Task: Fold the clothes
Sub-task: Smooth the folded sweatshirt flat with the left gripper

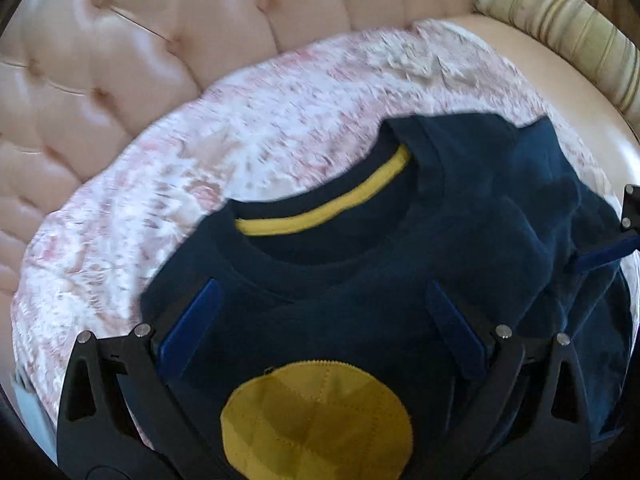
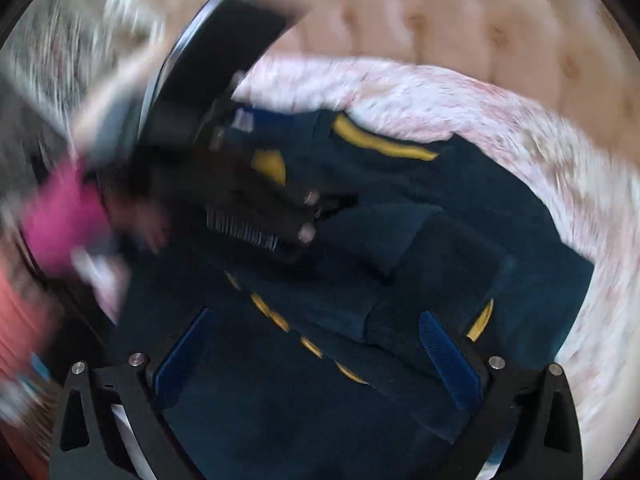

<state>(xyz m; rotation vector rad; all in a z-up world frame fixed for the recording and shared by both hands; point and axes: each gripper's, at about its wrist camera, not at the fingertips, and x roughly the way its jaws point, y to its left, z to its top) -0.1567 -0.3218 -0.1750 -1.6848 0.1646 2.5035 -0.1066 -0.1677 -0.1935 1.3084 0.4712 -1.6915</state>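
A navy sweatshirt (image 1: 360, 280) with a yellow collar lining (image 1: 332, 204) and a round yellow patch (image 1: 316, 416) lies chest-up on a fuzzy blanket. Its right-hand sleeve (image 1: 540, 220) is bunched over the body. My left gripper (image 1: 320, 324) hovers open just over the chest, with its blue pads (image 1: 188, 328) wide apart and nothing pinched. My right gripper (image 2: 316, 360) is also open above the sweatshirt (image 2: 420, 240), near yellow-striped trim (image 2: 312, 346). The right wrist view is blurred; in it the left gripper (image 2: 256, 208) shows as a dark shape over the garment.
A pink-white fuzzy blanket (image 1: 240, 148) covers the seat of a tufted pink sofa (image 1: 120, 48). A striped cushion (image 1: 568, 28) sits at the far right. A person's pink sleeve (image 2: 60, 216) is blurred at the left of the right wrist view.
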